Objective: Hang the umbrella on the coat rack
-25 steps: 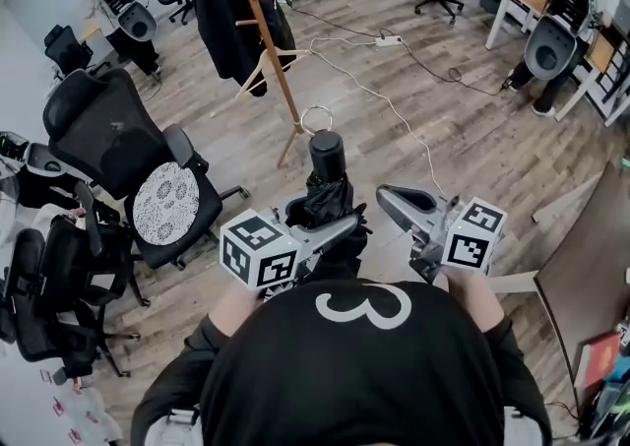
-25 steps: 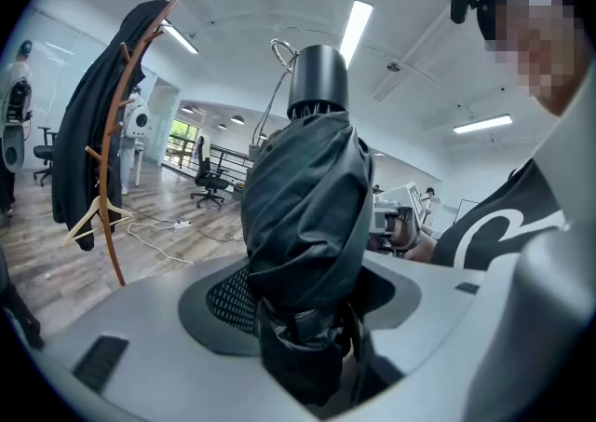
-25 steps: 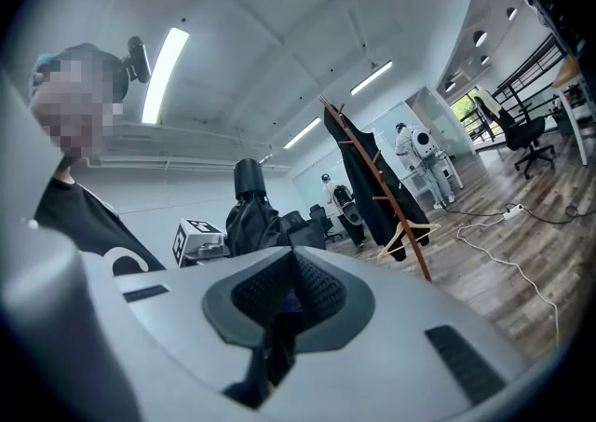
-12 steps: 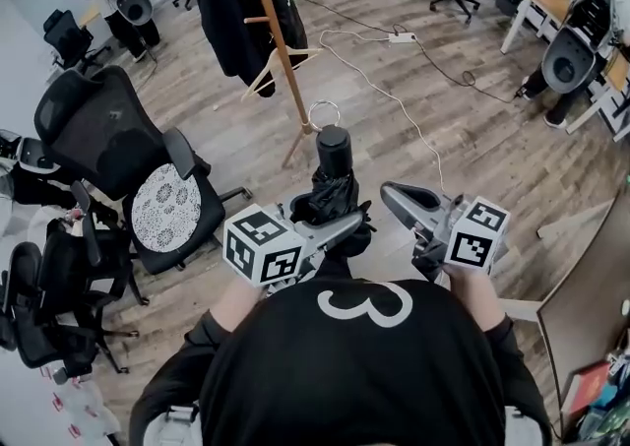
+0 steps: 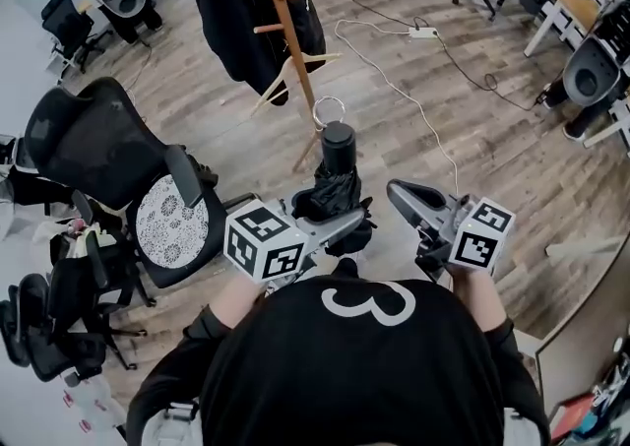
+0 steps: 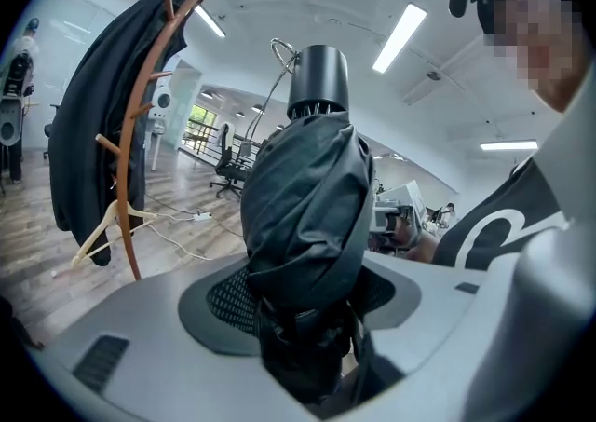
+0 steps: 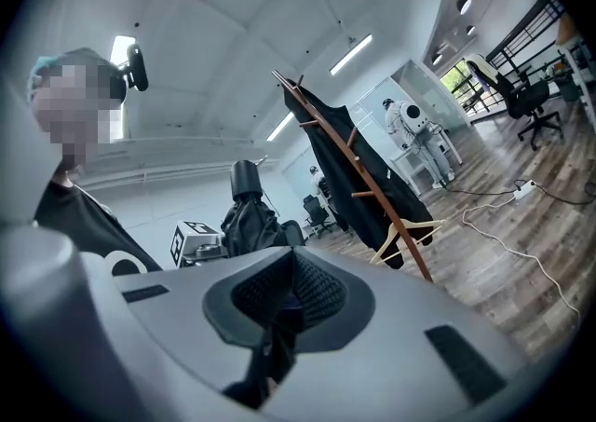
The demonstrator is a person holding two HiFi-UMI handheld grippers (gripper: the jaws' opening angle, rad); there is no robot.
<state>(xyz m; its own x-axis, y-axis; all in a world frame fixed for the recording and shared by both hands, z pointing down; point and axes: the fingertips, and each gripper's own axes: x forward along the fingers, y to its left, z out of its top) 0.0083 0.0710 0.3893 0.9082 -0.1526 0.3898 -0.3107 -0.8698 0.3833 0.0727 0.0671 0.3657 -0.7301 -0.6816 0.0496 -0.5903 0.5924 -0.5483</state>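
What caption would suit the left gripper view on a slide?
Left tongs clamp a folded black umbrella, wooden coat rack standing beyond.

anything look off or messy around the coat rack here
A white cable trails loose across the floor beside the coat rack, a likely trip hazard on the way in. An empty wooden hanger dangles tilted from the rack. Nothing looks spilled or broken.

Umbrella point(image 6: 307, 206): creased black cloth with a faint sheen (its handle point(image 6: 318, 80) smooth matt plastic, the ring point(image 5: 329, 98) thin bright metal); coat rack point(image 5: 294, 50): glossy reddish wood; hanger point(image 5: 281, 85): pale wood; floor point(image 5: 492, 159): matt, grained wood planks.
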